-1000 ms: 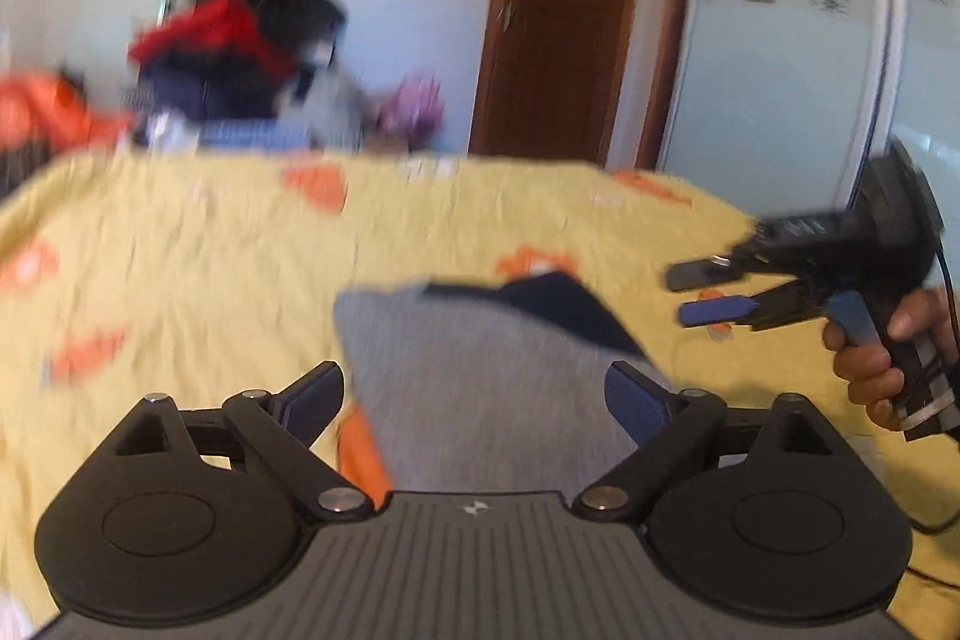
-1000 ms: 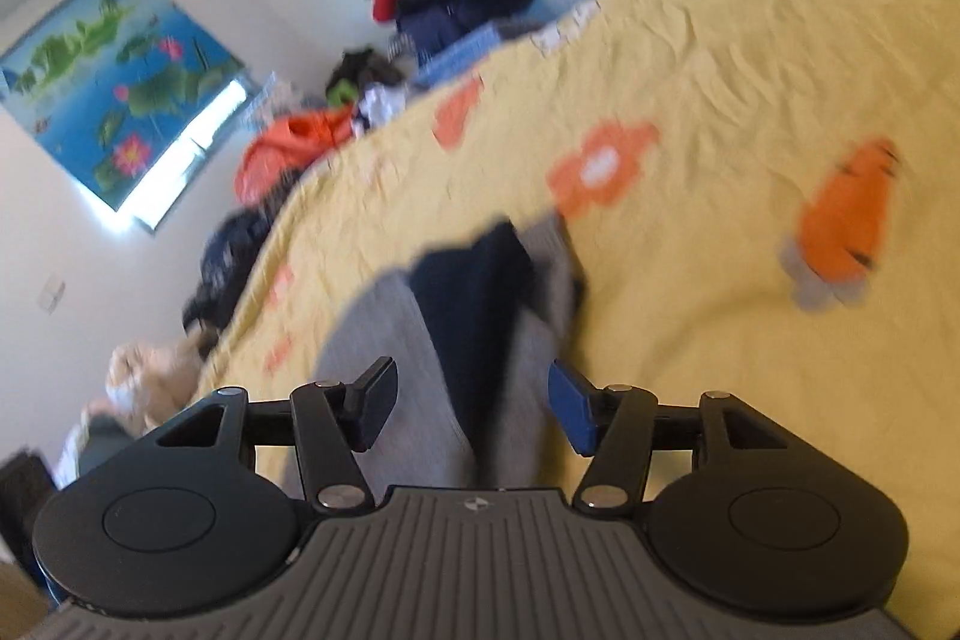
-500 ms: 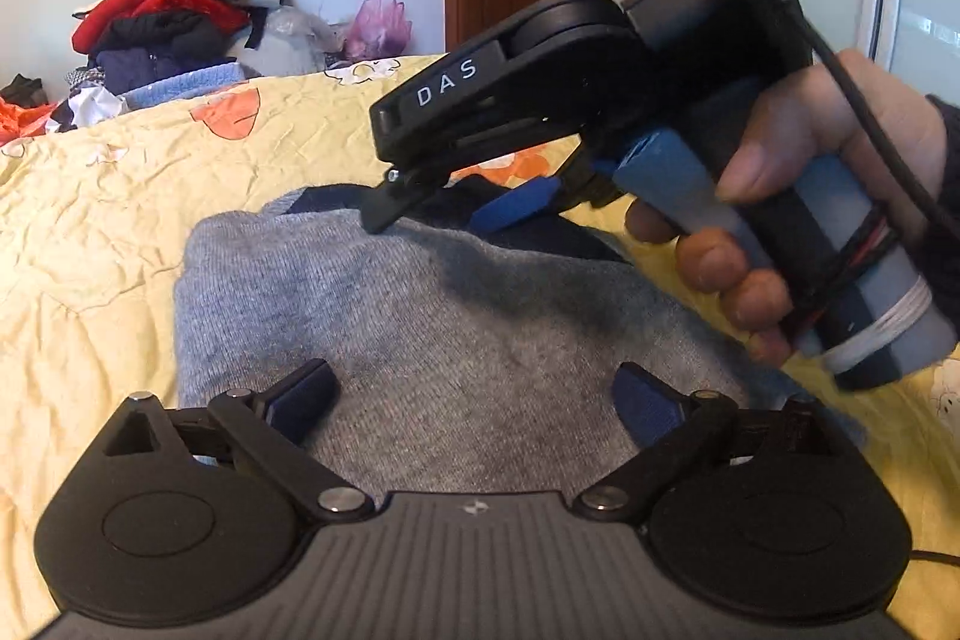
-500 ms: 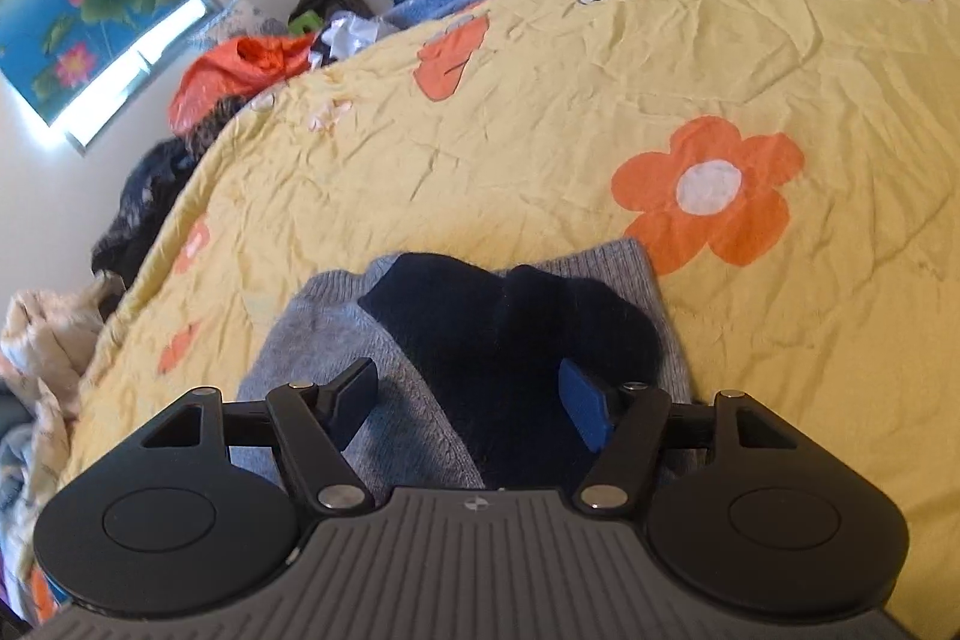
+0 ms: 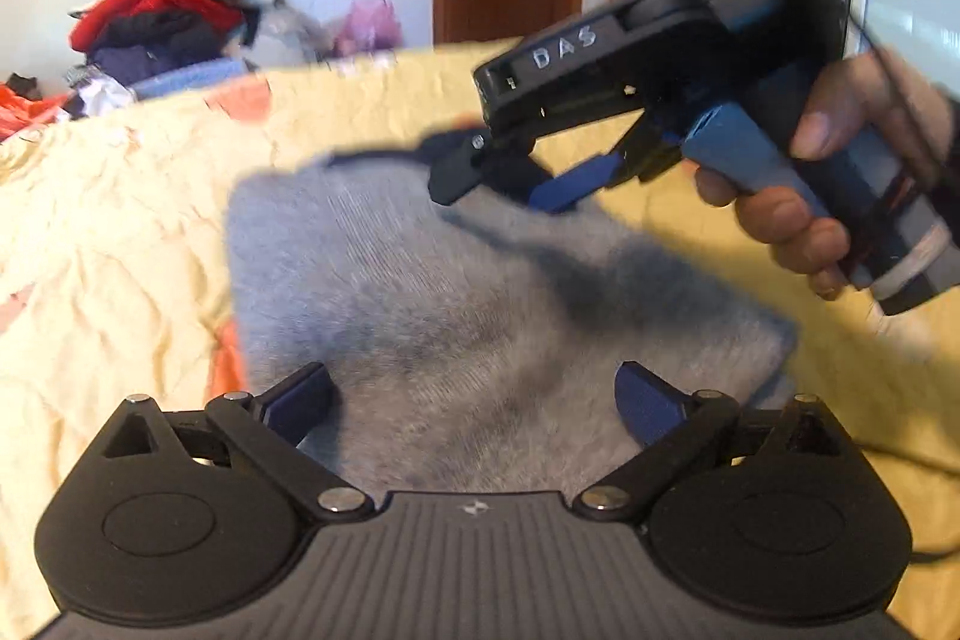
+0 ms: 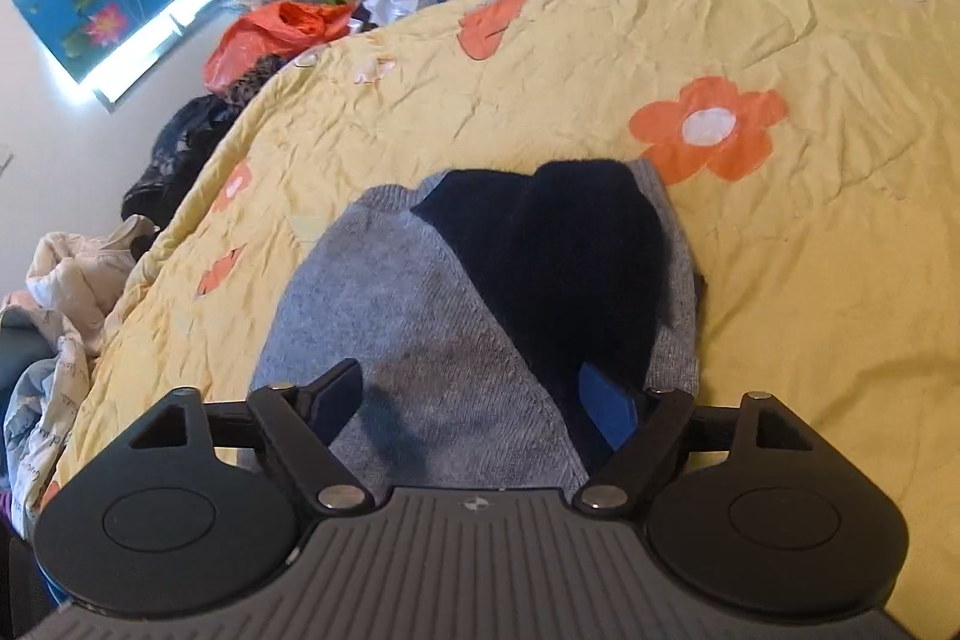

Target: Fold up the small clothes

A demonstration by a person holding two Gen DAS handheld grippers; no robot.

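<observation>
From the left wrist view, the left hand-held gripper (image 5: pixel 474 403) sits at the bottom centre of the frame with its jaws spread wide and nothing between them, low over the near edge of the grey sweater (image 5: pixel 432 316). The sweater fills the middle of that frame, already gathered into a compact block on the yellow bedspread (image 5: pixel 108 244), and it runs away from this gripper toward the upper middle, so its long axis lies roughly along the gripper's line of sight.

In the right wrist view, the right hand-held gripper (image 6: pixel 471 400) is likewise parted and holding nothing, at the bottom centre, with the grey body under its left finger and the navy sleeves (image 6: pixel 564 256) under its right one. The navy part reaches up to the centre of the frame, stopping just short of an orange flower (image 6: pixel 708 130) printed on the spread.

Seen from the left view, the right hand-held gripper (image 5: pixel 510 181) comes in from the upper right, its tips hovering at the sweater's far end; whether they touch the cloth I cannot tell through the blur. I judge the right one nearer the far edge and the left nearer the close edge, so a fold across the length suits them.

Beyond the bed, a pile of clothes (image 5: pixel 174 10) lies at upper left.
</observation>
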